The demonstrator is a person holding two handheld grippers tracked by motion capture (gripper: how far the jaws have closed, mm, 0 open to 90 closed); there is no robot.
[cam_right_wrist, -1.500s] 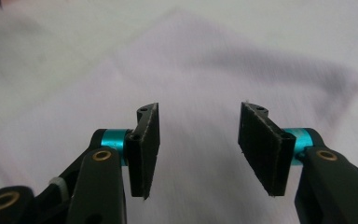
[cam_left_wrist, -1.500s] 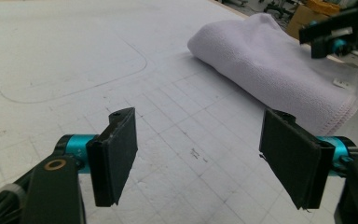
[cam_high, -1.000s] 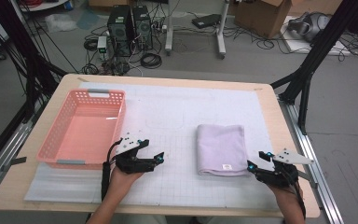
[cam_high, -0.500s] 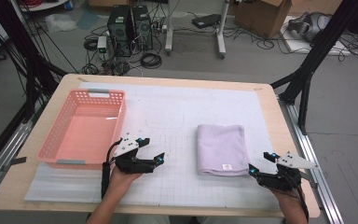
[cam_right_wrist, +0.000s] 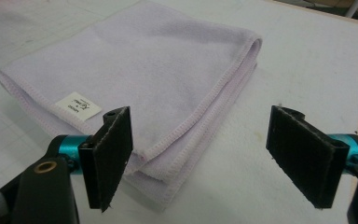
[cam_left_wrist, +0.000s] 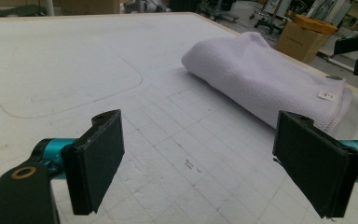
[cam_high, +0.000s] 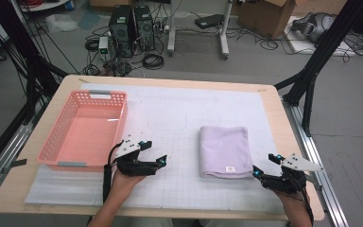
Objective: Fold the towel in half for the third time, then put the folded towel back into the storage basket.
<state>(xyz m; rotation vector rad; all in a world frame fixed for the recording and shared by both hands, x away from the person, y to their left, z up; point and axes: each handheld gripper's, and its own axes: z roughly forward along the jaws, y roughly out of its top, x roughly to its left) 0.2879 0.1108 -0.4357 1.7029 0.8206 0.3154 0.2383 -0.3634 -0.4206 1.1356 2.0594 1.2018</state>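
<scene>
A folded lilac towel (cam_high: 224, 151) with a small white label lies on the white grid mat (cam_high: 179, 118), right of centre. My right gripper (cam_high: 264, 164) rests at the towel's near right corner. Its jaws have just been opening and stand wide apart (cam_right_wrist: 205, 158); the towel's corner (cam_right_wrist: 158, 70) lies low between them, and no pad presses on it. My left gripper (cam_high: 153, 152) sits on the mat left of the towel, open (cam_left_wrist: 200, 163), with nothing between its jaws. It faces the towel (cam_left_wrist: 261, 79), which lies a short way off.
A pink plastic basket (cam_high: 123, 113) stands empty at the left of the table, just beyond my left hand. The table's wooden edge (cam_high: 293, 142) runs close to the right of the right gripper. Computers, cables and boxes sit on the floor behind the table.
The right gripper's jaws have spread wider beside the towel's corner. Both hands have kept their places, and the towel and basket have not moved.
</scene>
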